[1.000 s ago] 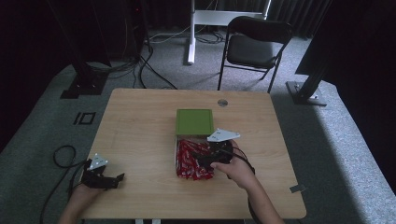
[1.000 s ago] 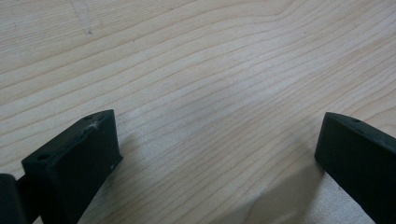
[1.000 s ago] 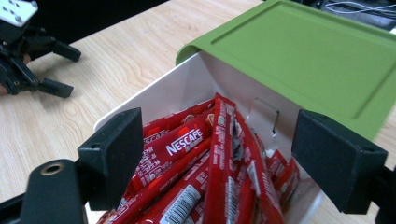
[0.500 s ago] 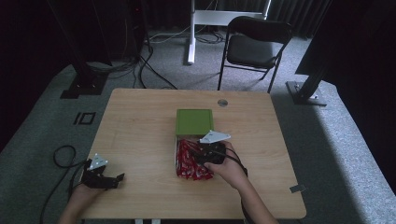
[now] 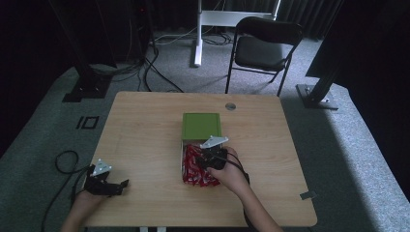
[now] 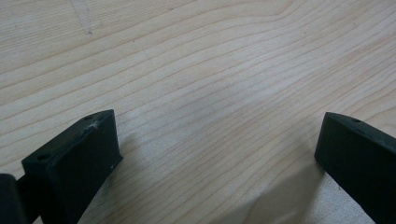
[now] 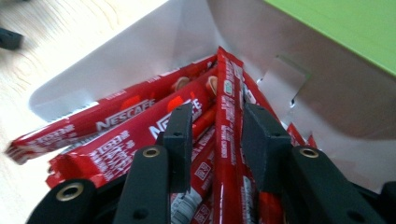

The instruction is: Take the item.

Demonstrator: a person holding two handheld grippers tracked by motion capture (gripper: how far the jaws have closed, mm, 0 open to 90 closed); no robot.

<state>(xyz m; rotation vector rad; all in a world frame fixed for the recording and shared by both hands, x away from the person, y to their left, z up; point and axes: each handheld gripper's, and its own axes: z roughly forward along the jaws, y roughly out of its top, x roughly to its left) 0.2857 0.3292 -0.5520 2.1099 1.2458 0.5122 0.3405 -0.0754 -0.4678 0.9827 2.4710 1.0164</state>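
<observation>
An open white box (image 5: 184, 145) lies at the table's middle, with its green lid (image 5: 201, 126) folded back on the far side. Several red Nescafe coffee sticks (image 5: 193, 166) fill it. My right gripper (image 5: 209, 159) reaches down into the box. In the right gripper view its jaws stand close together, pressed on one upright red stick (image 7: 229, 79) between them, right gripper (image 7: 217, 126). My left gripper (image 5: 118, 186) rests near the table's front left corner. In the left gripper view its jaws are wide apart, and the left gripper (image 6: 217, 149) holds nothing over bare wood.
The wooden table (image 5: 145, 130) has a round cable hole (image 5: 230, 106) near its far edge. A black folding chair (image 5: 263, 48) stands behind it. A cable (image 5: 65, 162) loops off the left edge on the floor.
My right gripper has moved left and down into the box among the red sticks. The left gripper has stayed where it was.
</observation>
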